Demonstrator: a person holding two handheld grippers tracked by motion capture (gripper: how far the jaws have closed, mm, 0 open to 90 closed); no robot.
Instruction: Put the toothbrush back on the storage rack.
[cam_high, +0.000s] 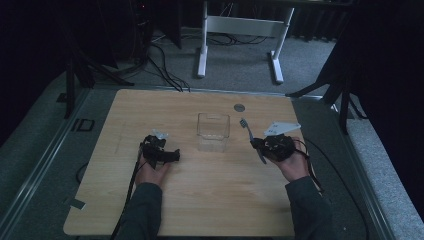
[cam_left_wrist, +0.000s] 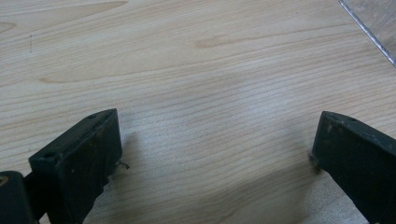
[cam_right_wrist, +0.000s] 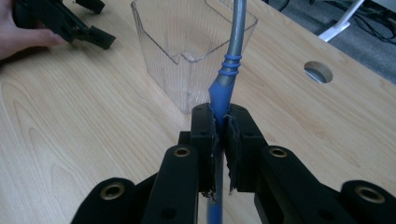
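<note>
The right tongs (cam_right_wrist: 219, 122) are clamped tight on the blue handle of a fork (cam_right_wrist: 232, 56), held just right of the clear plastic container (cam_right_wrist: 187, 51), tines up. The left tongs (cam_left_wrist: 215, 149) stand wide open and empty, left of that container, low over the pale wood-grain surface (cam_left_wrist: 196, 70). The fork looks light and stiff; its grey shank is smooth and likely slippery, so the ribbed blue grip seems the better hold. The container is thin-walled, square, probably easy to tip.
</note>
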